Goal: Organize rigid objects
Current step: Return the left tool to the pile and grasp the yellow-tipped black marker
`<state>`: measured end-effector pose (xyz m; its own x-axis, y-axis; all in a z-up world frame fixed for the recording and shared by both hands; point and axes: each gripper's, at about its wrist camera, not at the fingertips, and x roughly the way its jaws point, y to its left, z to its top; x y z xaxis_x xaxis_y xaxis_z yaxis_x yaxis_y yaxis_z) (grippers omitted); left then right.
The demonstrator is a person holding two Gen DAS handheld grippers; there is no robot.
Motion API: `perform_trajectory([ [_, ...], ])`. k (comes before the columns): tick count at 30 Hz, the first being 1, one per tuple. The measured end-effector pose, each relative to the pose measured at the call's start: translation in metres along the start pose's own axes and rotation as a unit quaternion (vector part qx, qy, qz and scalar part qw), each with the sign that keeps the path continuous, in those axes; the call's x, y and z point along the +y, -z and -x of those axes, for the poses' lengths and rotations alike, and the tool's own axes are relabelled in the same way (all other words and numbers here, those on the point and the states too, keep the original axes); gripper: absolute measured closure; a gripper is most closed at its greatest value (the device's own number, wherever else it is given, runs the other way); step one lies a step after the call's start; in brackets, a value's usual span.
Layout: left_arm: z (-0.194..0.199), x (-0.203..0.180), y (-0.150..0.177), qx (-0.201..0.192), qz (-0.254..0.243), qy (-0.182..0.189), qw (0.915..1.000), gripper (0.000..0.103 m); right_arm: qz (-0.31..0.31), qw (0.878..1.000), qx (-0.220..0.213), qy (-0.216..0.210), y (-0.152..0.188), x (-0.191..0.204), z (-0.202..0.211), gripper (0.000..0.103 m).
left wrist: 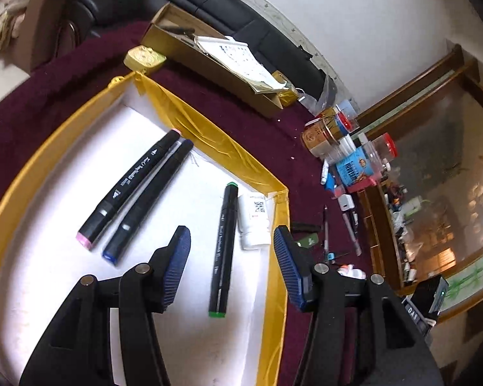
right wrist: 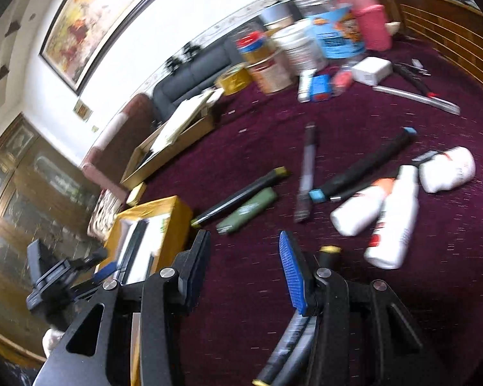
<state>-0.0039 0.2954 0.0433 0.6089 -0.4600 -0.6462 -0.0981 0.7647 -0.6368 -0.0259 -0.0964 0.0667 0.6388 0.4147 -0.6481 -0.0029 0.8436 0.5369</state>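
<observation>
Spread wide and empty, the left gripper hangs above the green-capped marker lying by the gold-edged tray's right wall beside a white bottle. Over the maroon cloth, the right gripper is likewise spread, near loose white bottles.

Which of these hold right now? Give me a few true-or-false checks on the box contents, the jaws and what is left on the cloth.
1. Three markers lie in the gold box. True.
2. The green marker lies beside a white bottle. True.
3. The left gripper grips the green marker. False: its jaws are open, above it.
4. The right gripper is shut on a bottle. False: open, empty.
5. White bottles lie on the maroon cloth. True.
</observation>
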Motion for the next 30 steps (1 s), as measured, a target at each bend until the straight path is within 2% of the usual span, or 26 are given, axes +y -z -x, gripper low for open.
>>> perform_trajectory([
  [3, -0.001, -0.011, 0.010, 0.013, -0.016, 0.003, 0.9998, 0.050, -0.019, 0.999, -0.017, 0.020, -0.003, -0.026, 0.007, 0.063],
  [8, -0.013, -0.060, 0.035, 0.042, -0.087, -0.001, 0.9954, 0.050, -0.041, 0.997, -0.048, 0.053, -0.007, -0.065, 0.019, 0.063],
  [10, -0.018, -0.089, 0.052, 0.057, -0.124, 0.007, 0.9907, 0.050, -0.045, 0.995, -0.060, 0.065, -0.006, -0.077, 0.023, 0.063],
  [13, -0.023, -0.124, 0.076, 0.071, -0.171, 0.014, 0.9825, 0.044, -0.052, 0.993, -0.071, 0.080, -0.002, -0.096, 0.025, 0.064],
  [17, -0.042, -0.169, 0.113, 0.094, -0.241, 0.010, 0.9659, 0.044, -0.065, 0.990, -0.085, 0.087, 0.004, -0.119, 0.029, 0.064],
  [20, -0.062, -0.184, 0.135, 0.102, -0.276, -0.009, 0.9558, 0.044, -0.096, 0.989, -0.088, 0.067, 0.004, -0.134, 0.034, 0.064],
  [24, -0.089, -0.189, 0.151, 0.114, -0.294, -0.038, 0.9481, 0.044, -0.092, 0.991, -0.078, 0.056, 0.005, -0.134, 0.032, 0.064],
  [30, -0.104, -0.184, 0.162, 0.123, -0.304, -0.052, 0.9434, 0.044, -0.074, 0.994, -0.065, 0.053, 0.007, -0.128, 0.026, 0.063],
])
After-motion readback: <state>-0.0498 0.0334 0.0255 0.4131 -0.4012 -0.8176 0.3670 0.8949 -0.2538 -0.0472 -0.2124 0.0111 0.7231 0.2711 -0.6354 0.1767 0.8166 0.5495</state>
